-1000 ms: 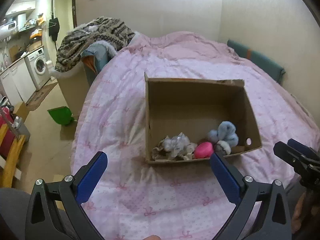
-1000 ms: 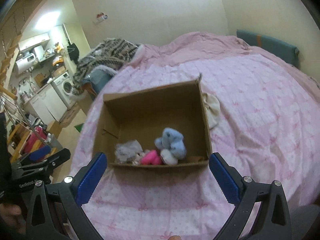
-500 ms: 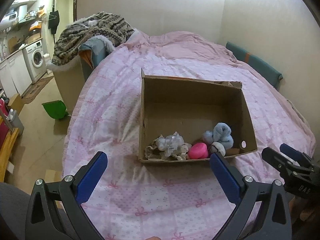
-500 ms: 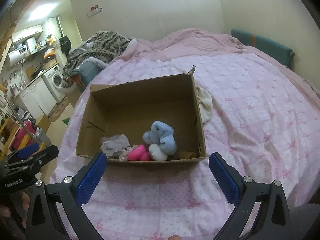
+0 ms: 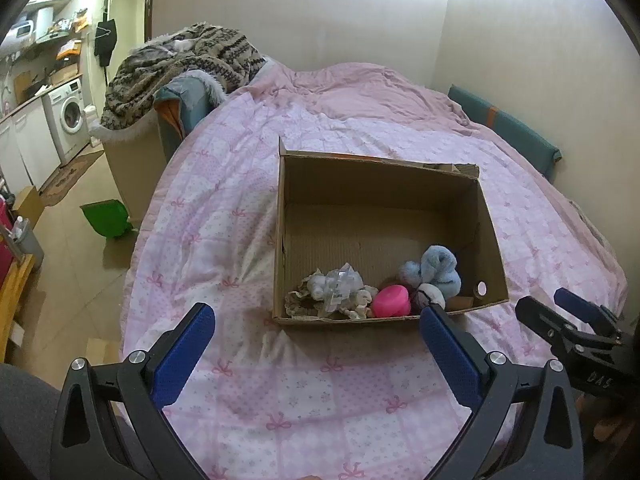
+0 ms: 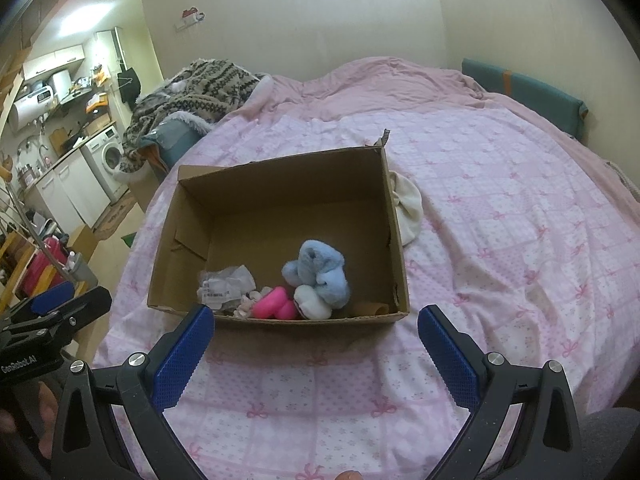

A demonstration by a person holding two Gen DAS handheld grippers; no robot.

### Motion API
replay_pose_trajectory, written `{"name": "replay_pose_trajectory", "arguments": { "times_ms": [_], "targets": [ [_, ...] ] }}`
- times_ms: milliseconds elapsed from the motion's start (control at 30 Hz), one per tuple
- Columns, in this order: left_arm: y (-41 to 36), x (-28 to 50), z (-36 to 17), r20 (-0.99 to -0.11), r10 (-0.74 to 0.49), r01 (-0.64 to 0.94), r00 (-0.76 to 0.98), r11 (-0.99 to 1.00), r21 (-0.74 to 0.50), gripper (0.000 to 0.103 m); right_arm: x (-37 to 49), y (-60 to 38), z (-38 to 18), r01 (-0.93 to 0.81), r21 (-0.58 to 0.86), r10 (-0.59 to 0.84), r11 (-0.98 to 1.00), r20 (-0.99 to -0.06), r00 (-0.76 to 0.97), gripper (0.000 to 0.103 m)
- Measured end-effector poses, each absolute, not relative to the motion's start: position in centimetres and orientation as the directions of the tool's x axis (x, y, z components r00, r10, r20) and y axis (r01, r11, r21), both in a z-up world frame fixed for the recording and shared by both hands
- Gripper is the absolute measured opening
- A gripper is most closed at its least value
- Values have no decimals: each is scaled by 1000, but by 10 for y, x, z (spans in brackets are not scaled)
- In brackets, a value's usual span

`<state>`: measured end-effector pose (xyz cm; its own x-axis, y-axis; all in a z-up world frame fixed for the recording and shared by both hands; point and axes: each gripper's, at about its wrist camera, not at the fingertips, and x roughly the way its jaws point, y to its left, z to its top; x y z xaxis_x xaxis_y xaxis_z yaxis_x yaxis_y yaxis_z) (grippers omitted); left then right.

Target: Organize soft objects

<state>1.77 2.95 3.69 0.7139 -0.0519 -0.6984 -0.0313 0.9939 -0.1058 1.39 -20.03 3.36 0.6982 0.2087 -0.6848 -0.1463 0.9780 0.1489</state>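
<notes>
An open cardboard box [image 5: 384, 164] [image 6: 280, 164] stands on the pink bed. In it lie a blue plush toy [image 5: 434, 270] [image 6: 320, 270], a pink soft object [image 5: 390, 301] [image 6: 274, 303], a white ball [image 5: 432, 295] [image 6: 312, 304] and a crumpled plastic packet [image 5: 334, 286] [image 6: 226, 282]. A cream cloth [image 6: 406, 210] lies on the bed against the box's right wall. My left gripper [image 5: 316, 338] is open and empty, in front of the box. My right gripper [image 6: 316, 338] is open and empty, also in front of the box.
The pink quilt [image 5: 224, 208] [image 6: 500, 200] covers the bed. A patterned blanket [image 5: 180, 56] is heaped on a chair at the far left. A green bin [image 5: 106, 218] stands on the floor. A washing machine [image 5: 68, 114] is at the far left wall.
Both grippers have risen and tilted down a little, so the box now sits higher and more centred in both views. Both stay open. The objects in the box have not moved.
</notes>
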Motion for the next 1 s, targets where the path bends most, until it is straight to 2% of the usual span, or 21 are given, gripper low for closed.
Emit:
{"name": "replay_pose_trajectory", "arguments": {
  "times_ms": [1000],
  "targets": [
    [30,21,34,-713,-53,-34,699,994,-107,102,16,-205,34,-135,146,198,980,-678,708,103]
  ]
}}
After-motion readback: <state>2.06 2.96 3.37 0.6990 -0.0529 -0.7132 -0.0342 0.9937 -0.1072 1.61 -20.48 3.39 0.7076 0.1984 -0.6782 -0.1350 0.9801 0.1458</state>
